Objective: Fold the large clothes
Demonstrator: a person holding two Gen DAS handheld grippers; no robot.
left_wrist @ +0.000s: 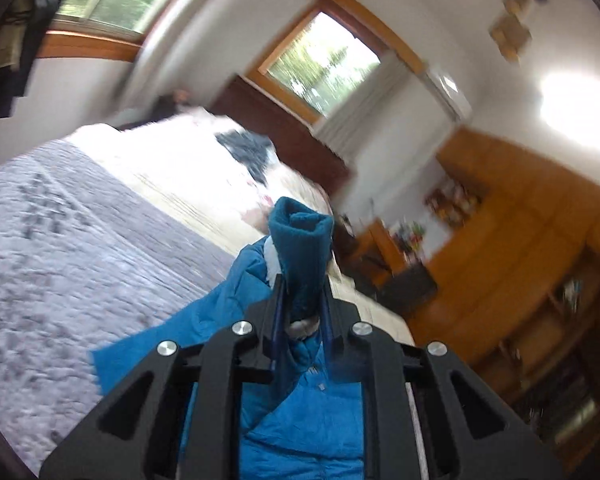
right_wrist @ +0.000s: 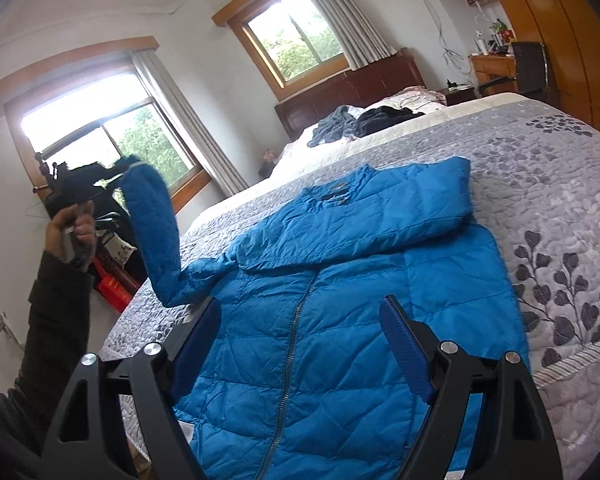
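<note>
Left hand point(right_wrist: 76, 224) raised at 9 o'clock; left gripper point(left_wrist: 304, 300) clamped on sleeve cuff point(left_wrist: 300, 232), lifted off bed point(right_wrist: 540, 184). Blue jacket point(right_wrist: 340, 300) flat, zipper up, near bed's front edge. Right gripper point(right_wrist: 300, 336) hovers above hem, jaws apart; bare quilt toward 3 o'clock.

Blue quilted jacket point(right_wrist: 340, 280); grey leaf-patterned bedspread point(right_wrist: 560, 208).

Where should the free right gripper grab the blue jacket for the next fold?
Probably the bottom hem corner on the right gripper's own side. The blue jacket lies flat, zipped, front up on the bed, one sleeve already folded across the chest; the left gripper has the other cuff lifted. Come in low from the bed's near edge, sliding one finger under the hem.
</note>
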